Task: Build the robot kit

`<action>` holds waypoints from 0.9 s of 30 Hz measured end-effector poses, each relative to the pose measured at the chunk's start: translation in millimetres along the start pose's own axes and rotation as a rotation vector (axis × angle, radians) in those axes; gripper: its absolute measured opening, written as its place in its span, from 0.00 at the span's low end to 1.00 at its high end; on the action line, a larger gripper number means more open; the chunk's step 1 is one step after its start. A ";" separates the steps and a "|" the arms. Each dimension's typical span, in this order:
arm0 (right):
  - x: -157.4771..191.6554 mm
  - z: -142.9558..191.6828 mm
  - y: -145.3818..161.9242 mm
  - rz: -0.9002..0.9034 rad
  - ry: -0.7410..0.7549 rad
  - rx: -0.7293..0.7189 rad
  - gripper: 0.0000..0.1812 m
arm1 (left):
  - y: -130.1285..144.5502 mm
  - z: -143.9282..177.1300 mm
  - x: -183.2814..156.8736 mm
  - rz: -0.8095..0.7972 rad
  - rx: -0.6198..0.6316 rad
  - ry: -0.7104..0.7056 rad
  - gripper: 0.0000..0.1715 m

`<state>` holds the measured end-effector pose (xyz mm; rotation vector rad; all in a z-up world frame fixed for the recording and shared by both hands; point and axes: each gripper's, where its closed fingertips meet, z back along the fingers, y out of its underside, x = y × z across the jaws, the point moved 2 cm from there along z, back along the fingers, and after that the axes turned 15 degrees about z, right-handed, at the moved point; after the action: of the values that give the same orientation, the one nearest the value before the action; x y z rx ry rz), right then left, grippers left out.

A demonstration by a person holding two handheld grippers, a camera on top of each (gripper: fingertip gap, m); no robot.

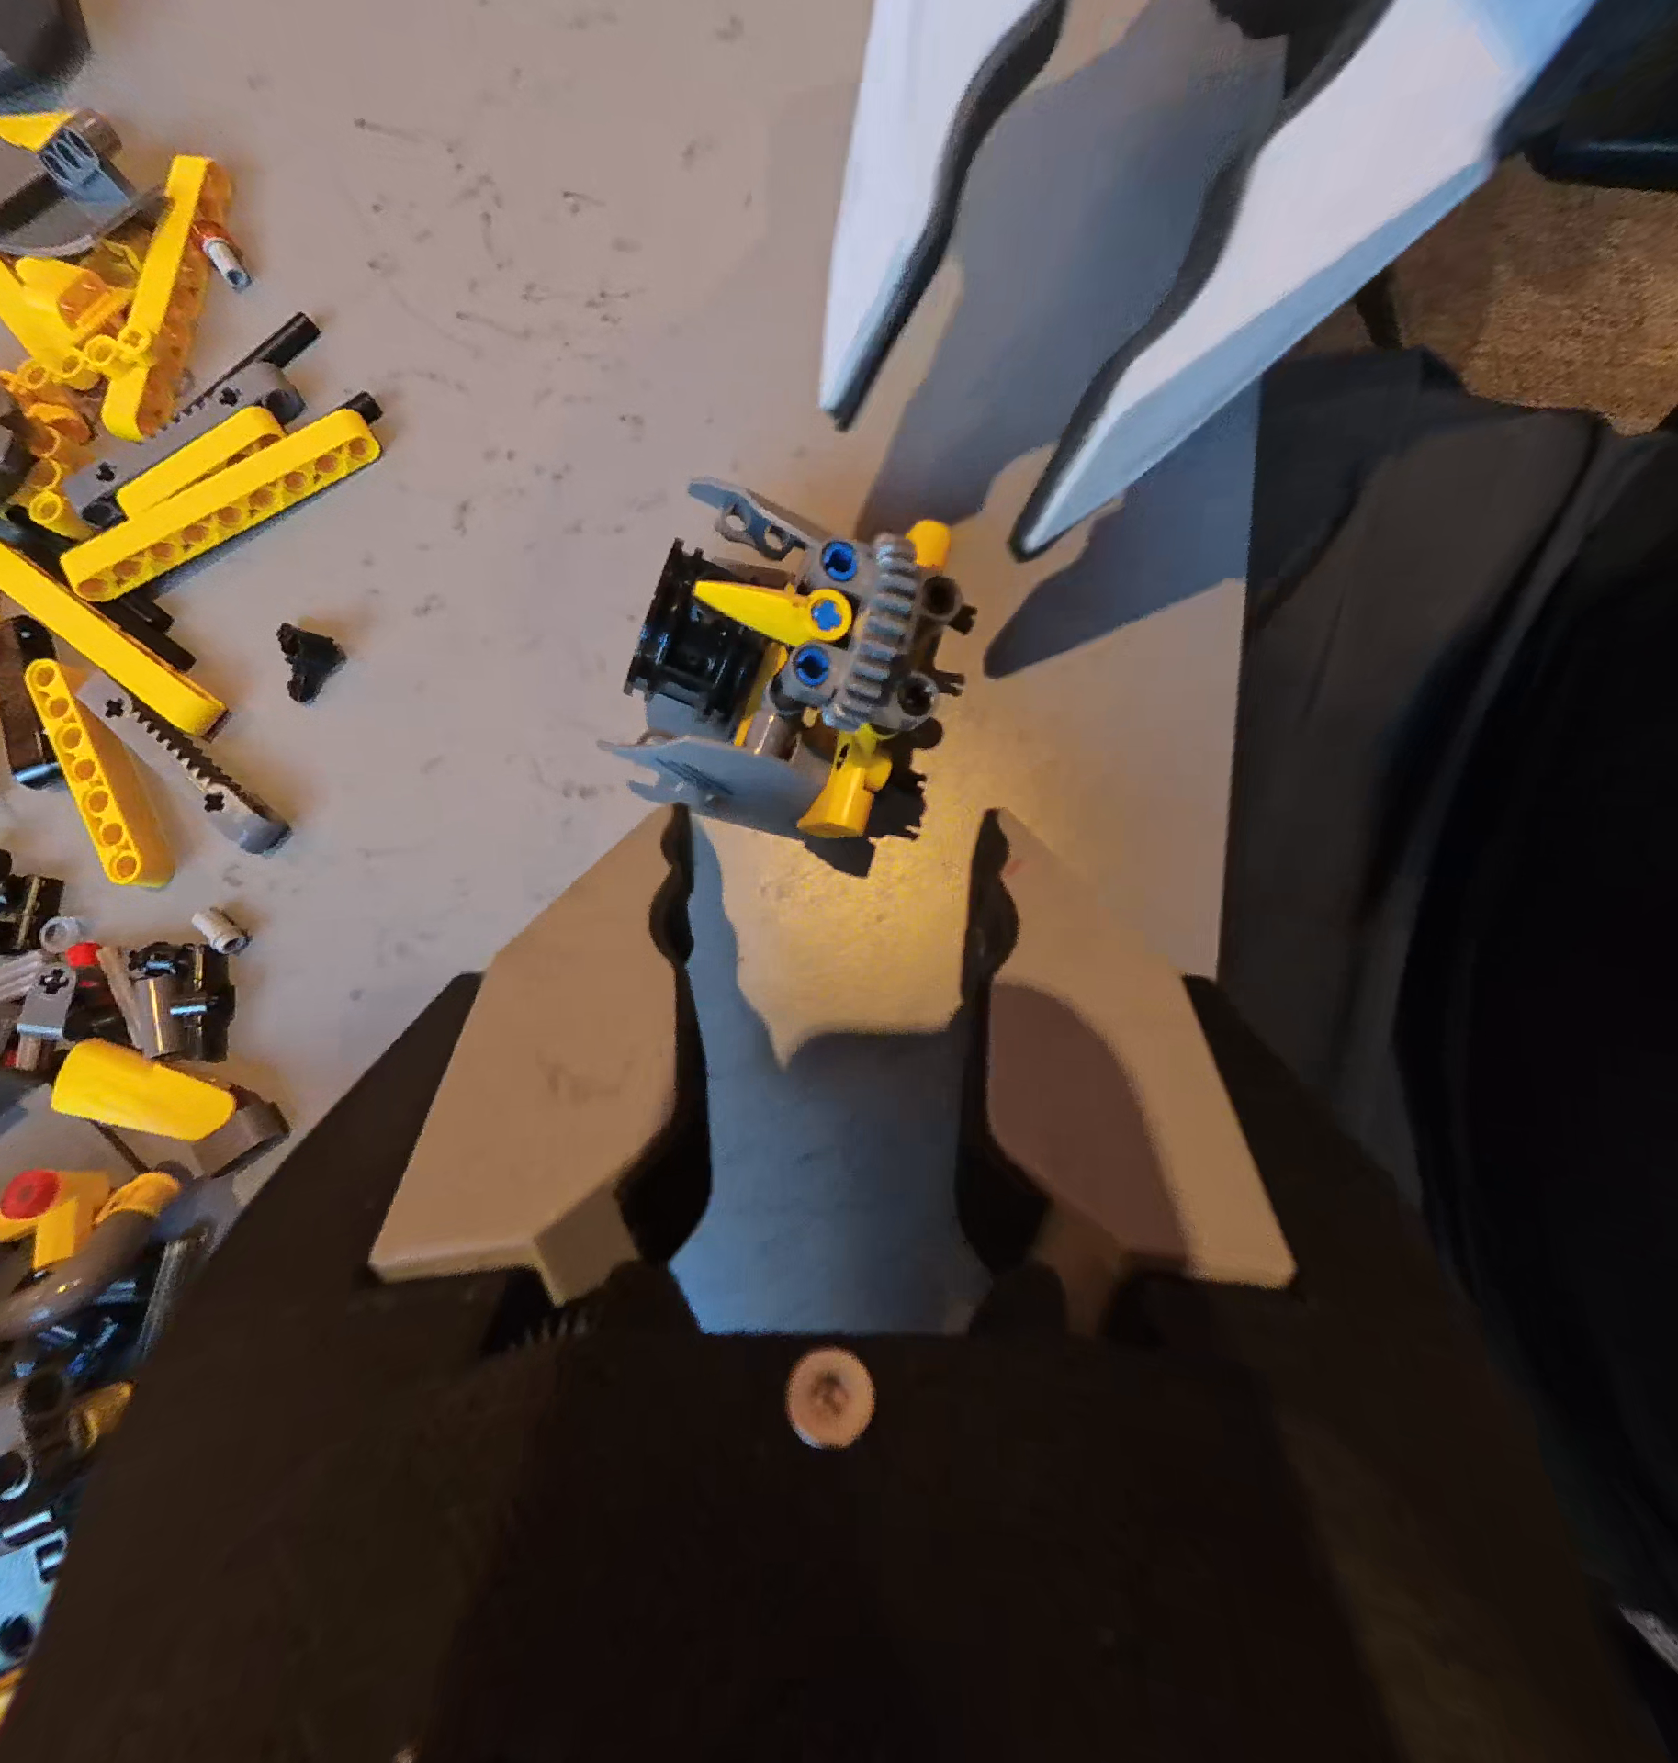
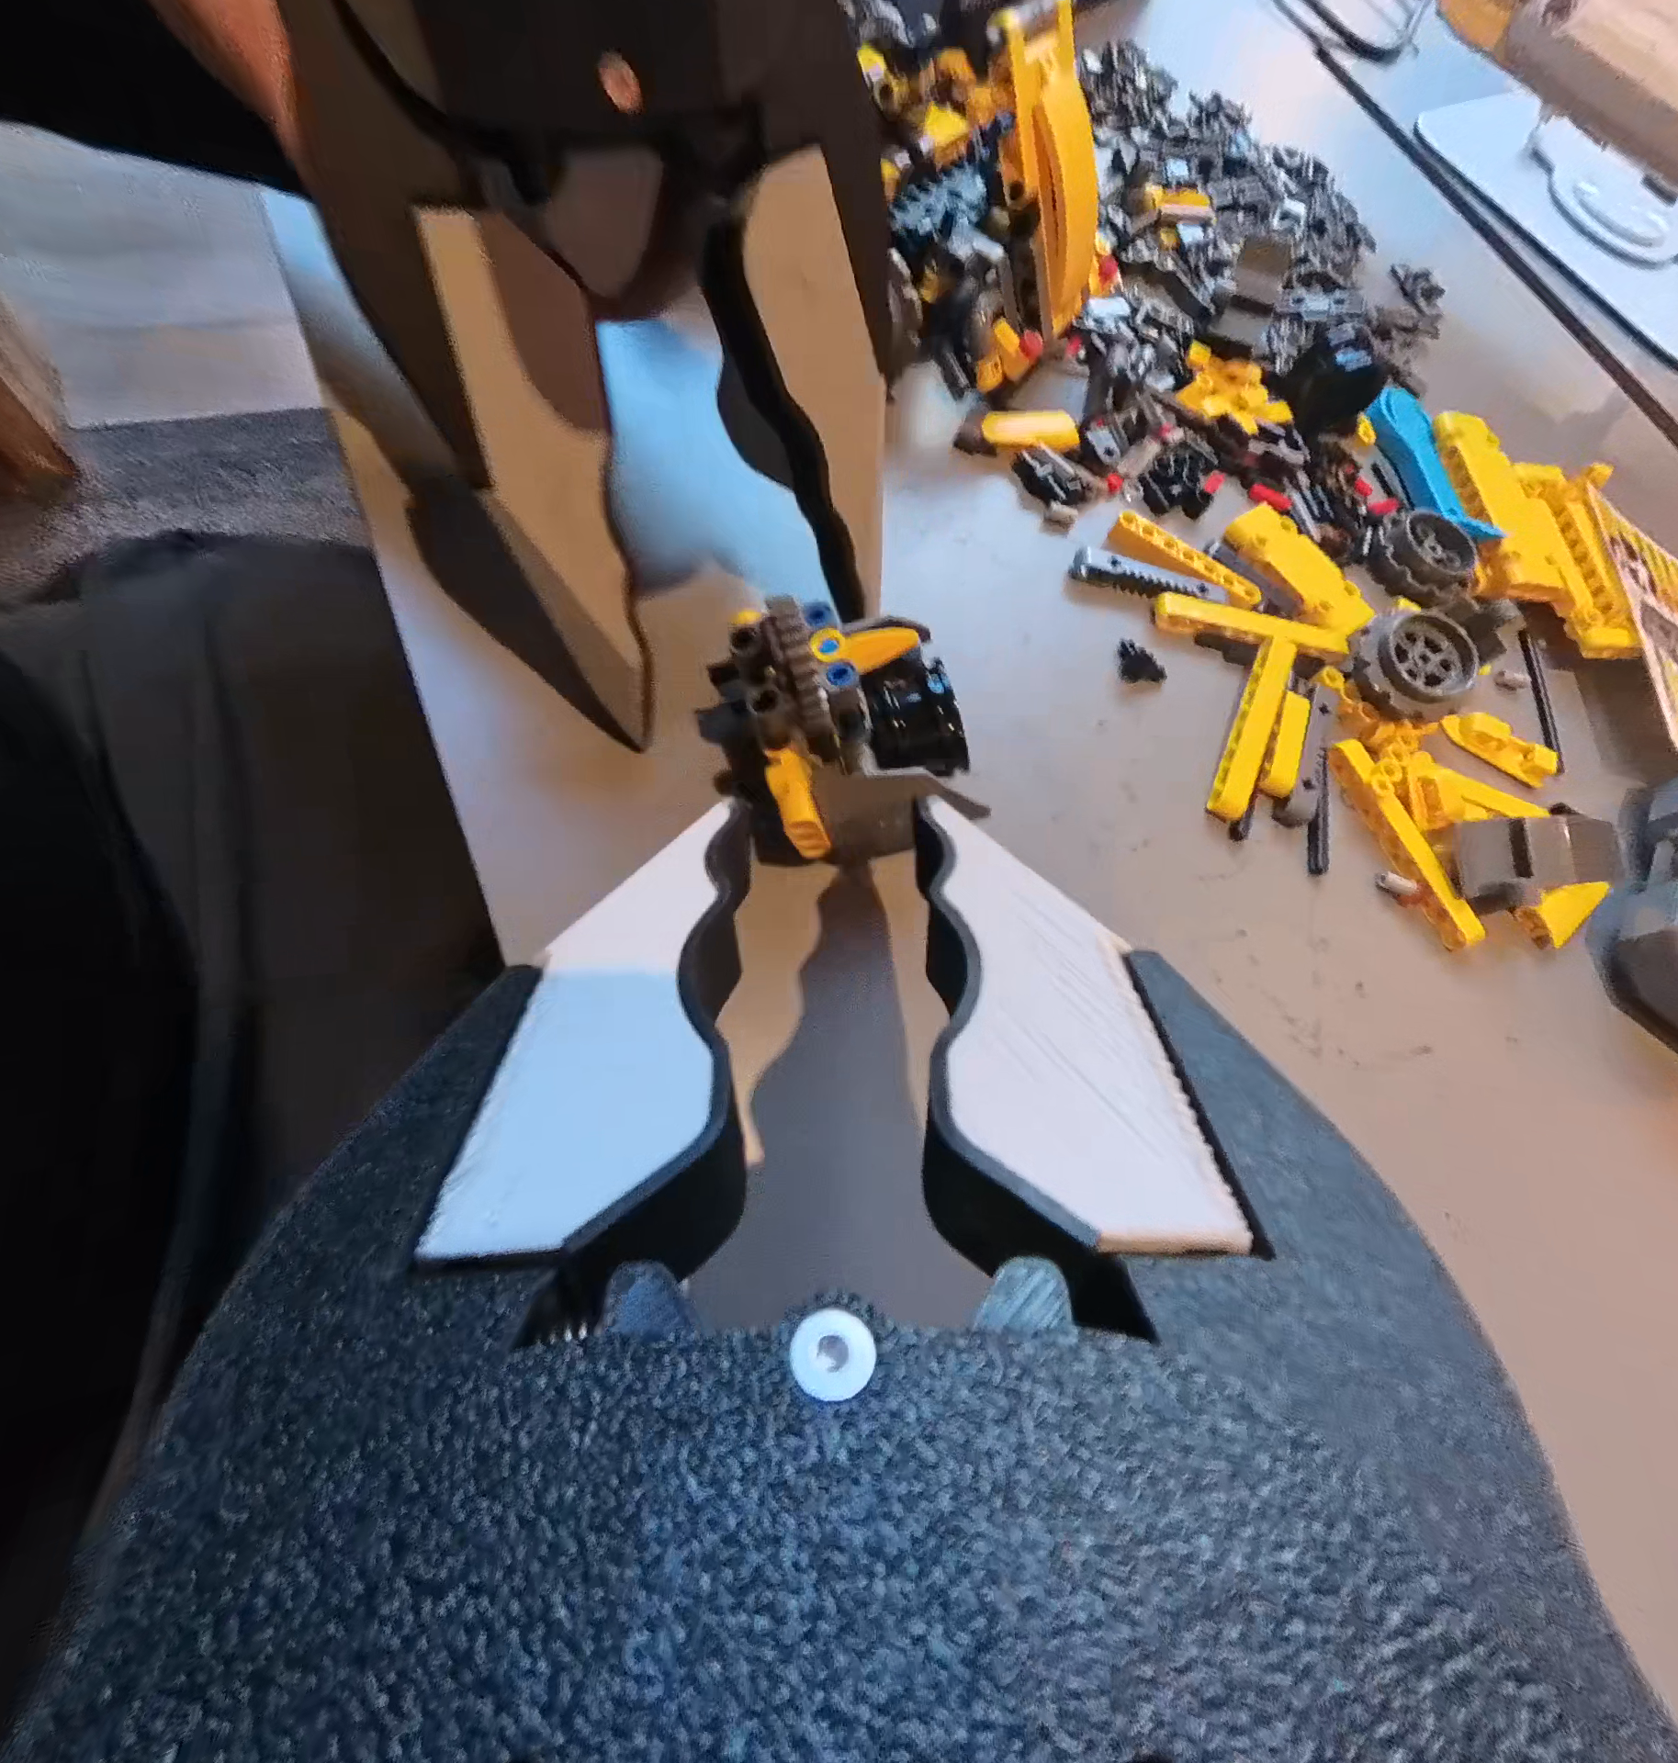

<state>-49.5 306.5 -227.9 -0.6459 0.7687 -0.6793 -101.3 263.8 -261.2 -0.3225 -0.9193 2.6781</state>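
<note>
Left wrist view shows a small assembly of grey, black and yellow plastic building pieces (image 1: 797, 668), with a grey gear and a black wheel hub, standing on the pale scuffed worktop (image 1: 529, 286) near its edge. The left gripper (image 1: 835, 825) hovers just beside it, jaws spread wide and holding nothing. The right gripper (image 2: 825, 811) (white-faced fingers) comes from the opposite side, jaws parted either side of the assembly's grey base; whether they touch it I cannot tell. A loose heap of yellow beams and black parts (image 2: 1293, 572) lies well apart.
</note>
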 end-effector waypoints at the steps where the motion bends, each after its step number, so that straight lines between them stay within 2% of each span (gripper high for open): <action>1: -1.0 -2.1 5.3 -0.003 -0.003 0.011 0.21 | -0.9 -0.6 0.4 0.008 -0.009 -0.013 0.39; 2: -0.6 -3.4 8.8 -0.019 -0.020 0.007 0.23 | -1.7 -1.3 2.3 0.026 -0.018 -0.032 0.43; 4: 0.4 -5.9 15.7 -0.056 -0.061 0.009 0.35 | -2.2 -1.9 7.5 0.071 -0.030 -0.059 0.48; 5: 0.0 -7.4 19.4 -0.060 -0.074 0.029 0.39 | -2.9 -0.2 10.2 0.071 -0.041 -0.075 0.47; 7: -3.2 -9.0 24.1 -0.018 -0.066 0.066 0.39 | -8.2 8.3 9.0 0.027 -0.075 -0.082 0.36; 8: -4.0 -9.0 24.8 0.012 -0.069 0.076 0.39 | -12.2 14.1 7.6 0.004 -0.087 -0.089 0.33; 12: -7.2 -5.1 30.3 0.110 -0.139 0.073 0.28 | -29.2 42.4 -5.7 -0.048 -0.057 -0.061 0.29; 15: -23.9 -4.0 24.7 0.157 -0.150 -0.012 0.28 | -42.4 53.7 -11.5 -0.044 -0.026 -0.019 0.31; 17: -27.3 -7.3 15.1 0.194 -0.196 -0.098 0.32 | -43.7 46.1 -12.5 -0.094 0.003 -0.048 0.31; 21: -21.4 -20.4 15.6 0.260 -0.295 -0.117 0.24 | -35.4 22.5 -14.0 -0.166 0.069 -0.105 0.31; 22: -18.6 -22.4 16.6 0.261 -0.316 -0.116 0.20 | -33.5 19.4 -11.3 -0.183 0.076 -0.124 0.28; 26: -11.8 -26.0 20.3 0.282 -0.312 -0.083 0.17 | -24.0 14.2 -2.2 -0.277 0.094 -0.150 0.14; 27: -11.3 -25.7 18.3 0.283 -0.300 -0.089 0.15 | -22.3 13.6 -0.9 -0.300 0.093 -0.152 0.14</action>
<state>-70.2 319.3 -251.0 -0.6855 0.5976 -0.2814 -100.1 272.6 -236.6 0.0393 -0.8088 2.4810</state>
